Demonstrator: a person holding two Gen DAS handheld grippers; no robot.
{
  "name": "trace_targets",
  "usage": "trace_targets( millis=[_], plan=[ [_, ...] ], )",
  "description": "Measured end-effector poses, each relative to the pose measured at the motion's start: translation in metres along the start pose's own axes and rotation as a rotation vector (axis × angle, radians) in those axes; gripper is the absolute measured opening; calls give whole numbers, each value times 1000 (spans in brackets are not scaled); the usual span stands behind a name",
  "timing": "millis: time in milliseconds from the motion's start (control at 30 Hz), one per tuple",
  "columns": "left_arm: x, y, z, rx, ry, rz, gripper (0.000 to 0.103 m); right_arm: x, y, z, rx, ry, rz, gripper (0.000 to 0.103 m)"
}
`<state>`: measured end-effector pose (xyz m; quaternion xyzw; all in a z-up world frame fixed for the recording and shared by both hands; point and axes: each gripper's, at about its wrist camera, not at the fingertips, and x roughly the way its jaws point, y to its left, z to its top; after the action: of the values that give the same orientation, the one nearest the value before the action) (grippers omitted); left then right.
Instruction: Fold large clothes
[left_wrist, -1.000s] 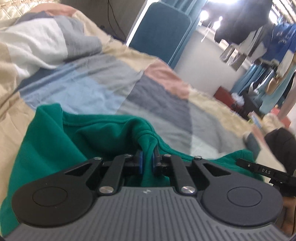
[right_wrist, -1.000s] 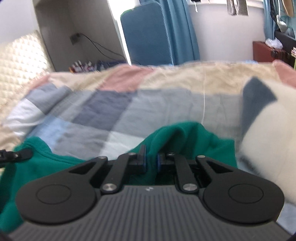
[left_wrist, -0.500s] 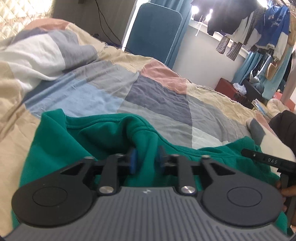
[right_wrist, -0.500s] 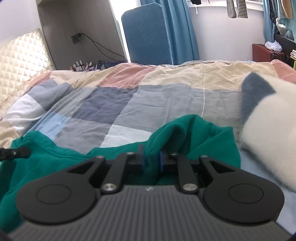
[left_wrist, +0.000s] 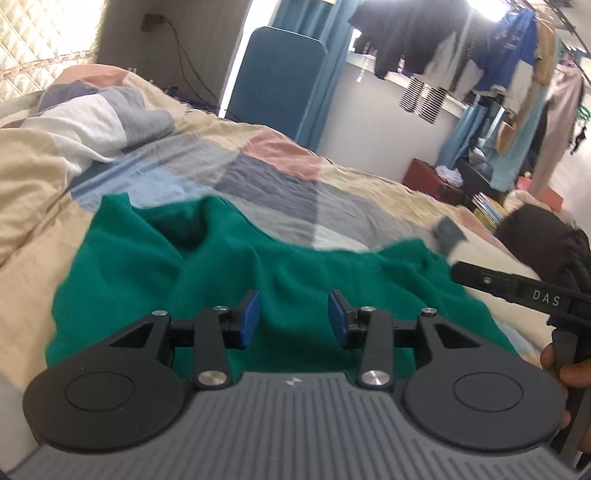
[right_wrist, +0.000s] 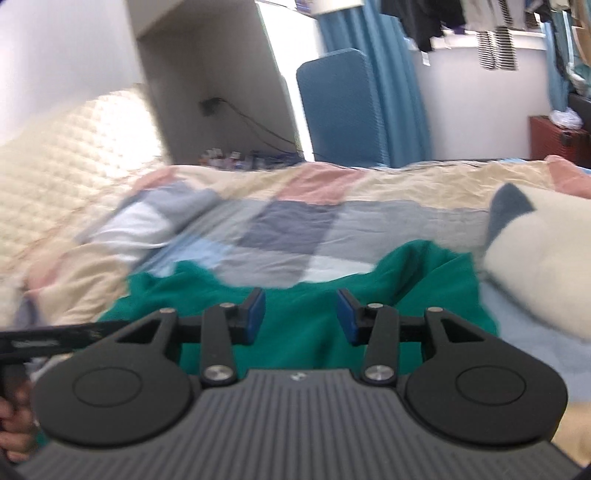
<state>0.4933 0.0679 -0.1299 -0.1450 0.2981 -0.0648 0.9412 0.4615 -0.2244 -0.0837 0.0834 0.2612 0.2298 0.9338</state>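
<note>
A green garment (left_wrist: 155, 266) lies rumpled on the patchwork quilt of the bed; it also shows in the right wrist view (right_wrist: 424, 284). My left gripper (left_wrist: 293, 317) is open and empty, just above the garment's near part. My right gripper (right_wrist: 301, 317) is open and empty, above the garment's right half. The right gripper's black body (left_wrist: 517, 291) shows at the right of the left wrist view. The left gripper's body (right_wrist: 55, 341) shows at the left of the right wrist view.
The patchwork quilt (left_wrist: 266, 177) covers the bed. A cream and grey pillow (right_wrist: 543, 254) lies right of the garment. A dark garment (left_wrist: 546, 240) sits at the bed's right. A blue chair (left_wrist: 273, 77) and hanging clothes (left_wrist: 480, 55) stand beyond the bed.
Both grippers were shut on folds of the green garment; both have opened and let it drop flat onto the quilt. Both cameras have risen and tilted up.
</note>
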Motion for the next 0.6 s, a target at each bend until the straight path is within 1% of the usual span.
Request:
trace_targets(
  millis=[100,167,267,333,433,500,600],
  plan=[
    [-7,-16,-24,42,14,-9,46,-14,22,-21,-63,8,30,45],
    [-7,-24,-37,71,25,1,46,-16,33,-33,-87,25,55,45],
    [3,-22,-51,55,68,24,46,-10,42,-48,-133,56,39,43],
    [12,-18,-60,44,106,43,46,0,41,-57,-127,90,31,43],
    [22,-13,-72,61,129,58,46,21,33,-75,-124,170,2,42],
    [28,-10,-75,65,135,63,46,29,25,-84,-94,174,14,42],
    [30,-11,-74,67,131,67,46,29,25,-84,-91,167,13,42]
  ],
)
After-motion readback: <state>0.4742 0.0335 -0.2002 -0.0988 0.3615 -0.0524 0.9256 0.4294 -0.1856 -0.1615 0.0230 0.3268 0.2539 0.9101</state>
